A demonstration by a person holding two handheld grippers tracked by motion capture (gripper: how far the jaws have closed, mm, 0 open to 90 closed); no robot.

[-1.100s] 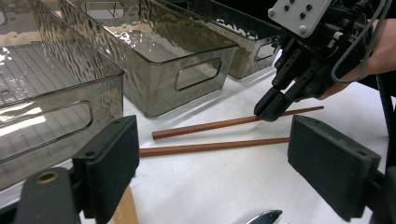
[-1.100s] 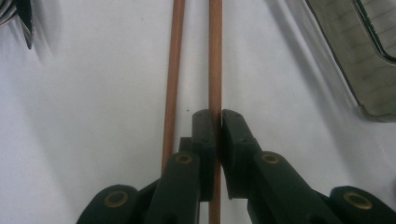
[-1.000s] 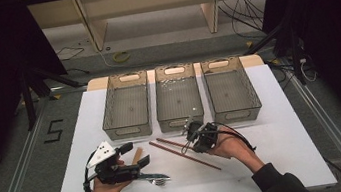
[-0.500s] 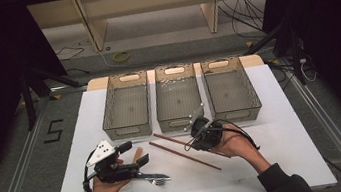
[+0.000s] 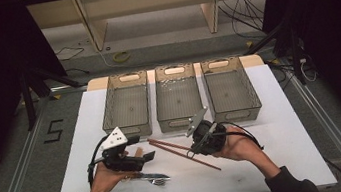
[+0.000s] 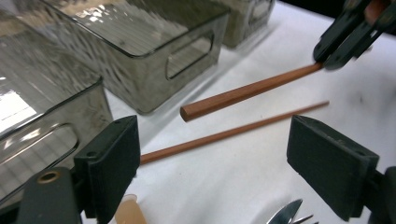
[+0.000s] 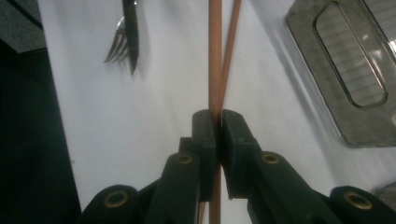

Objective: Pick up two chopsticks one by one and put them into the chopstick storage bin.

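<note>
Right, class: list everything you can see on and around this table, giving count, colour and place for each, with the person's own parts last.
Clear smoky plastic bins: three, grey-tinted, side by side along the table's far edge.
Wooden chopsticks: two, reddish-brown, in front of the middle bin; one clamped and lifted at one end, the other flat on the table.
Metal fork: one, silver, near edge, by the left hand.
Metal knife: one, silver, lying alongside the fork.
Table: one, white top.
Cables: several, dark, on the floor beyond the table.
Left gripper: one, black, jaws open, aimed at the chopsticks.
Right gripper: one, black, shut on the lifted chopstick.
Hands: two, dark sleeves, at the near edge.
</note>
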